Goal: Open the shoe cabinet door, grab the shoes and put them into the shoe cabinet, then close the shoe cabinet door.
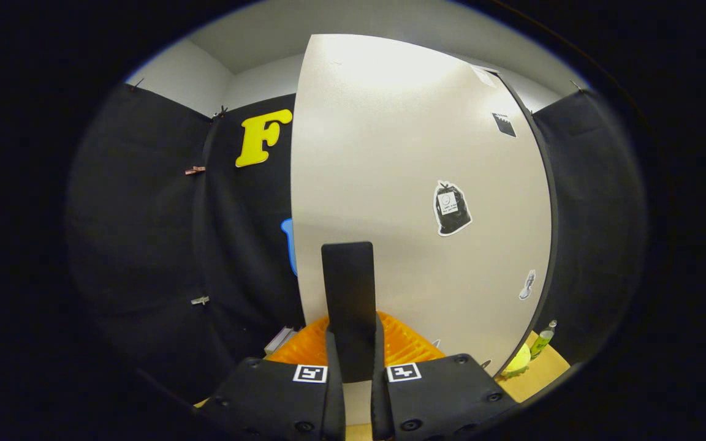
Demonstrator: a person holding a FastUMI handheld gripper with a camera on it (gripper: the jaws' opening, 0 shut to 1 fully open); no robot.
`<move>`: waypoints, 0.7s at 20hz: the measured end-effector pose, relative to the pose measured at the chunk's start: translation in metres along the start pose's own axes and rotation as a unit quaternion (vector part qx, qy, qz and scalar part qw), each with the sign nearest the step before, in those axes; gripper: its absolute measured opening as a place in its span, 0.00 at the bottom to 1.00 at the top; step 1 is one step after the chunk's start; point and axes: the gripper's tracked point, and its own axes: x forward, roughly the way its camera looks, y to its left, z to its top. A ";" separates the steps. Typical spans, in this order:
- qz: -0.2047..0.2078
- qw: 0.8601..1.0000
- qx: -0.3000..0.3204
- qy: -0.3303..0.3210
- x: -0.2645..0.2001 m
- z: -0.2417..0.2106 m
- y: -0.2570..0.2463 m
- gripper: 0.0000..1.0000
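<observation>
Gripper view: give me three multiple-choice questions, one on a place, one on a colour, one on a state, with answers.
1. Where is the black bag-shaped sticker? A on the white cabinet door; B on the cloth wall; C on the floor.
2. The ribbed plastic thing just beyond the tongs is: A blue; B orange; C grey.
3. The green bottle beside the door: A stands upright; B lies flat; C is upside down.
Answers: A, it sits mid-door; B, orange shows either side of the tongs, which point at the door; A, its cap is uppermost.
</observation>
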 end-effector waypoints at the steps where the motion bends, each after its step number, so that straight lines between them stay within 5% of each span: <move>1: 0.005 1.000 0.003 0.001 -0.010 0.000 -0.002 0.20; 14: 0.031 0.999 -0.003 0.005 -0.102 0.008 -0.063 0.20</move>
